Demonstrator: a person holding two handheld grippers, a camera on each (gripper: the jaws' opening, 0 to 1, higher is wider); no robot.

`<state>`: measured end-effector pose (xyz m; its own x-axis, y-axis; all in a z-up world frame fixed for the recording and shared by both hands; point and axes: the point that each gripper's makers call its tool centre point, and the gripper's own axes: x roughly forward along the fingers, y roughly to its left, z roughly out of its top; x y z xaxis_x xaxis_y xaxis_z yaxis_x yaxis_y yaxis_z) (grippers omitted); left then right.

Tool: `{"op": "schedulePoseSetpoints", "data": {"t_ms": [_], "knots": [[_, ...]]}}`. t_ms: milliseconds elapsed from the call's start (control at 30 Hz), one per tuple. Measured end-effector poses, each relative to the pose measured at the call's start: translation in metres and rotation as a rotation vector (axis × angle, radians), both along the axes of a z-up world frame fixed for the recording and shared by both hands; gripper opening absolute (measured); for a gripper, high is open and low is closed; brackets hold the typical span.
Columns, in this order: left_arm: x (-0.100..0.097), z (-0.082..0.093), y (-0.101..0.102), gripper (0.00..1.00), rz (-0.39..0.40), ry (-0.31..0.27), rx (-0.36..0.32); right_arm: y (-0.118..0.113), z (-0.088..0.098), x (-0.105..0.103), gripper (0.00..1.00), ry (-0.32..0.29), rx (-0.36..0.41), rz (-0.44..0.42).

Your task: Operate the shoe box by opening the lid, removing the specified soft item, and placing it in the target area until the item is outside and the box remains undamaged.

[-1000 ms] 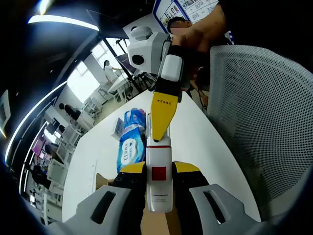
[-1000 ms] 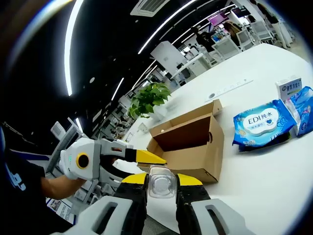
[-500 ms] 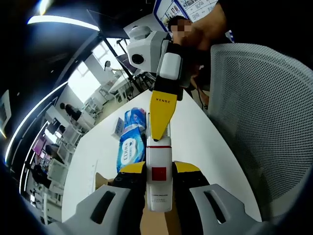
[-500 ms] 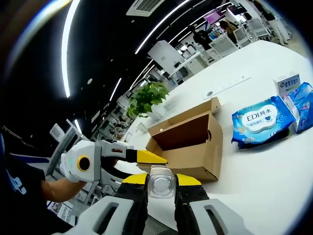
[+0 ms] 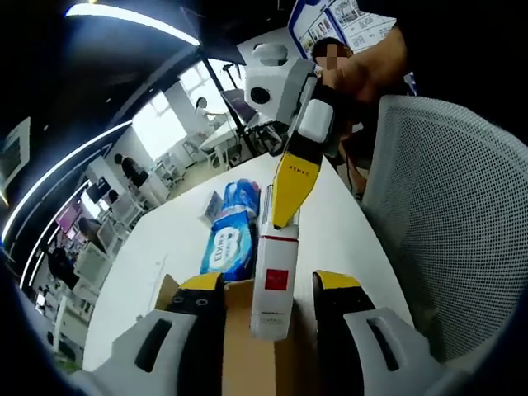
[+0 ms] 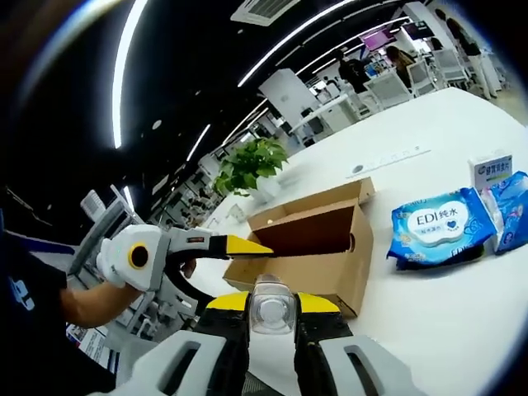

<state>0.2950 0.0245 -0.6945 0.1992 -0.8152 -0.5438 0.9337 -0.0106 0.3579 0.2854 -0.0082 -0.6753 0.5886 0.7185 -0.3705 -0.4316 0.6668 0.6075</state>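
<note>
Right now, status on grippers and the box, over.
Left gripper open, jaws clear of white red-labelled bottle. Right gripper shut on bottle. Brown cardboard shoe box open on white table; blue wipes packs lie outside.

Both views face each other low across the worktop (image 6: 445, 322), sharing the shoe box (image 6: 309, 252) and, seemingly, the same blue packs (image 5: 231, 239).

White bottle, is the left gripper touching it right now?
Apart. In the left gripper view the left gripper stands open, with a plain gap on each side between its jaws and the white bottle.
</note>
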Motion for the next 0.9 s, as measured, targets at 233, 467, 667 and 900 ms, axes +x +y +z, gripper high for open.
{"op": "schedulePoseSetpoints", "data": {"t_ms": [233, 467, 667, 900], "knots": [[0.003, -0.001, 0.015, 0.59, 0.099, 0.093, -0.021, -0.008, 0.01, 0.005, 0.15, -0.053, -0.062, 0.046], [0.002, 0.003, 0.024, 0.65, 0.177, 0.165, -0.066, -0.019, 0.018, 0.01, 0.15, -0.109, -0.147, 0.112], [0.003, 0.007, 0.029, 0.7, 0.249, 0.216, -0.106, -0.025, 0.024, 0.015, 0.15, -0.176, -0.236, 0.191], [-0.001, 0.014, 0.032, 0.76, 0.293, 0.263, -0.158, -0.034, 0.031, 0.023, 0.15, -0.23, -0.336, 0.273]]}}
